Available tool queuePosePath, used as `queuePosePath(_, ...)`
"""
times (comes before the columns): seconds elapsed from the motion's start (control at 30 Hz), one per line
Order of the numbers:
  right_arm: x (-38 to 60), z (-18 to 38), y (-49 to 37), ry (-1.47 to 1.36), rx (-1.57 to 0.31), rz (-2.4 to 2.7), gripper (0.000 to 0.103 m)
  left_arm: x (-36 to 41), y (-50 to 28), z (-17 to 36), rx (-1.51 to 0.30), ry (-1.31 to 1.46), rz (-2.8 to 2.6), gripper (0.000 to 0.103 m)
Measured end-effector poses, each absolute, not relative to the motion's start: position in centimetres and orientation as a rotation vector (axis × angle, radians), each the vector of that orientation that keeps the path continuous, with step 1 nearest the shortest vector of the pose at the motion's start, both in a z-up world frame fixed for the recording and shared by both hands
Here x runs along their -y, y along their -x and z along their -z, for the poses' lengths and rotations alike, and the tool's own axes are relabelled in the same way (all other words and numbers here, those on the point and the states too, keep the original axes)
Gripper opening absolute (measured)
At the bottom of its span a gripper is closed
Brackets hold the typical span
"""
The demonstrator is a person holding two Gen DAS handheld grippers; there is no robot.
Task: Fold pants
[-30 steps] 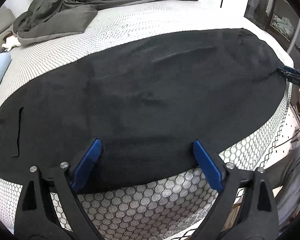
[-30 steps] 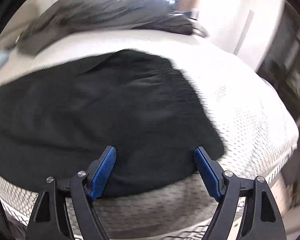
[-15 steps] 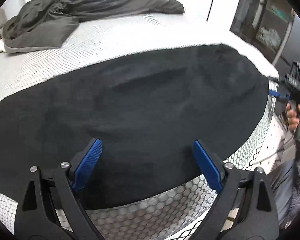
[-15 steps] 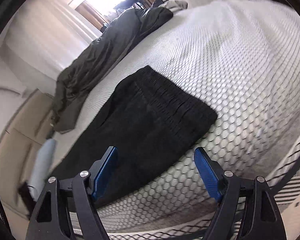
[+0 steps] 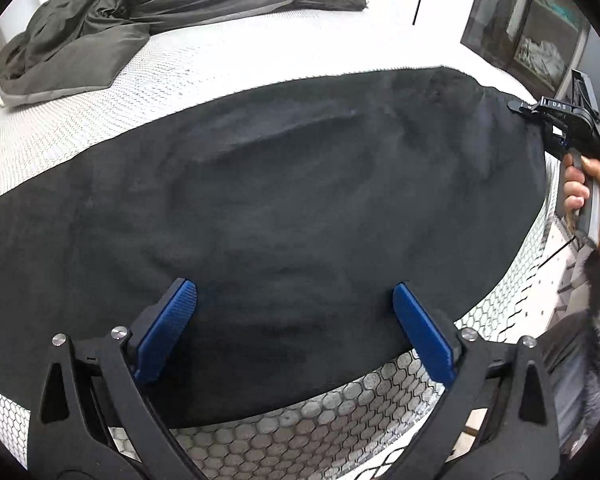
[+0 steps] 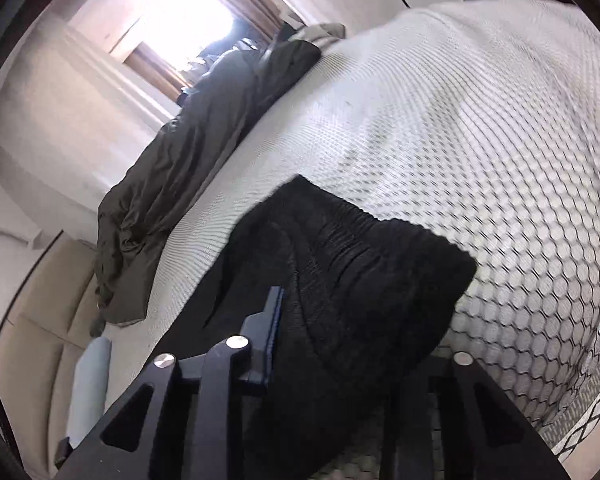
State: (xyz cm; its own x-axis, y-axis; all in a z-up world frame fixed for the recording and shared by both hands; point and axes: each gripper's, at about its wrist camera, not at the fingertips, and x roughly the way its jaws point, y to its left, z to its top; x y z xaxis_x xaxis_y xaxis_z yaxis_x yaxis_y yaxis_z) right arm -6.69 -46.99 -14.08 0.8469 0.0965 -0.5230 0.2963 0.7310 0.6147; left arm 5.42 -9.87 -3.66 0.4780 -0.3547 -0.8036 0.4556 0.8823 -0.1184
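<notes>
Now the right gripper (image 6: 300,320) has just been closing and pinches the black pants (image 5: 300,208) at the waistband, while the left gripper (image 5: 296,320) hangs wide open and likely must grab next.

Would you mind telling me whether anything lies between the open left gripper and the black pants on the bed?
Nothing visible does. The left gripper hangs open directly over the black pants, with only air between. The right gripper has just closed on the waistband corner.
</notes>
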Motion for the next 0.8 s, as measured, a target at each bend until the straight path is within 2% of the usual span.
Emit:
queuePosePath(0.07,44.7,11.7,6.1,-0.649,-0.532,0.078,0.020,8.6,-5.5,2.8,-0.918,-0.072,0.476,0.098)
queuePosePath(0.23,34.4,5.6,5.8,-0.411,-0.495,-0.210,0.020,5.0,-5.9,0.8,-0.841,0.051,0.421,0.098)
queuePosePath(0.3,27.9,5.0,5.1,-0.260,-0.555,-0.391,0.028,3.3,-6.1,0.4,-0.824,0.102,0.383,0.098)
queuePosePath(0.37,23.1,5.8,5.0,-0.168,-0.630,-0.532,0.063,1.5,-6.4,0.4,-0.817,0.158,0.337,0.098)
queuePosePath(0.47,17.8,8.0,5.8,-0.034,-0.737,-0.676,0.063,-1.0,-6.6,0.7,-0.835,0.238,0.289,0.098)
queuePosePath(0.53,17.2,8.2,6.6,0.017,-0.740,-0.679,0.063,-2.1,-6.5,0.8,-0.843,0.276,0.289,0.098)
queuePosePath(0.67,21.5,7.3,7.5,-0.070,-0.687,-0.547,0.068,-2.9,-6.6,1.1,-0.873,0.345,0.354,0.098)
queuePosePath(0.8,25.2,9.2,6.4,-0.049,-0.742,-0.266,0.068,-0.9,-7.0,1.4,-0.914,0.398,0.448,0.098)
